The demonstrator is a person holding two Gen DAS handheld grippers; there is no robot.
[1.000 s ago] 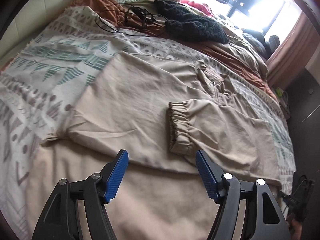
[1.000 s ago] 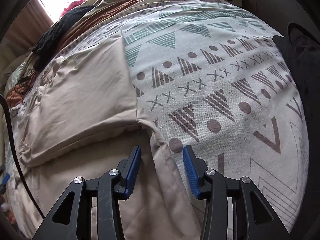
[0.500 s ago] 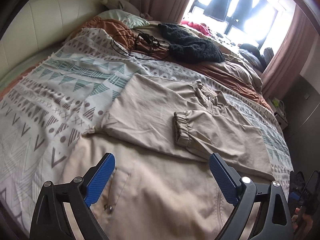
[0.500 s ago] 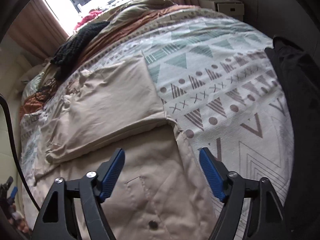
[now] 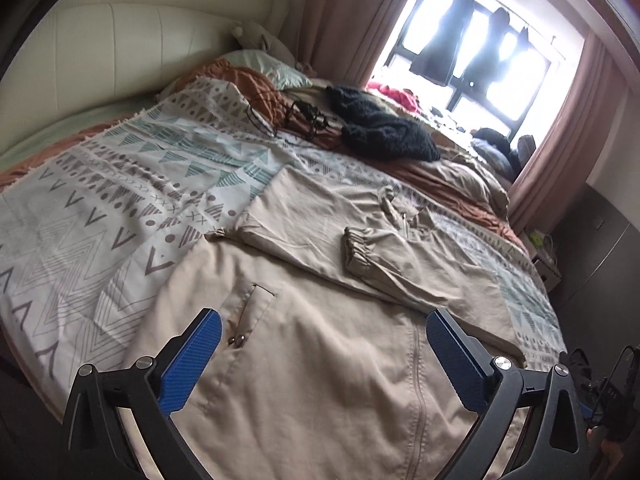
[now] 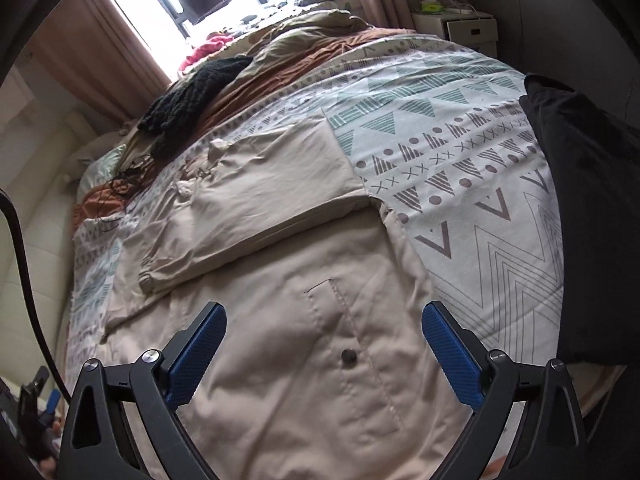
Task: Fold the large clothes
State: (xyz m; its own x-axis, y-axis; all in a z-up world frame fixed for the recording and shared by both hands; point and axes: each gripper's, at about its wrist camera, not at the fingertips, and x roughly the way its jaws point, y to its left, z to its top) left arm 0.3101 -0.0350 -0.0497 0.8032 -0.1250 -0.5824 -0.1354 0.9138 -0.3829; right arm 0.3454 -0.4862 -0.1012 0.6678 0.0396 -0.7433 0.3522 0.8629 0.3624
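Observation:
A large beige jacket (image 5: 304,364) lies spread on the patterned bedspread (image 5: 100,224). Its sleeves are folded across the upper body, and one elastic cuff (image 5: 354,252) lies near the middle. The lower body with a pocket and zip fills the foreground. My left gripper (image 5: 320,356) hovers above that lower part, its jaws opening wide with only cloth far below them. In the right wrist view the same jacket (image 6: 304,360) shows a snap button (image 6: 349,357). My right gripper (image 6: 322,352) hangs over it, jaws also opening, nothing held.
A black knitted garment (image 5: 380,128) and tangled black cables (image 5: 296,118) lie at the bed's far side on a rust-brown blanket. A dark cloth (image 6: 588,208) drapes the bed's right edge. A bright window with hanging clothes and pink curtains stands behind; a white nightstand (image 6: 460,28) is beside it.
Both grippers have drawn back and up from the folded sleeves toward the jacket's hem. Both sets of jaws have spread from partly closed to wide. More of the jacket's lower body shows.

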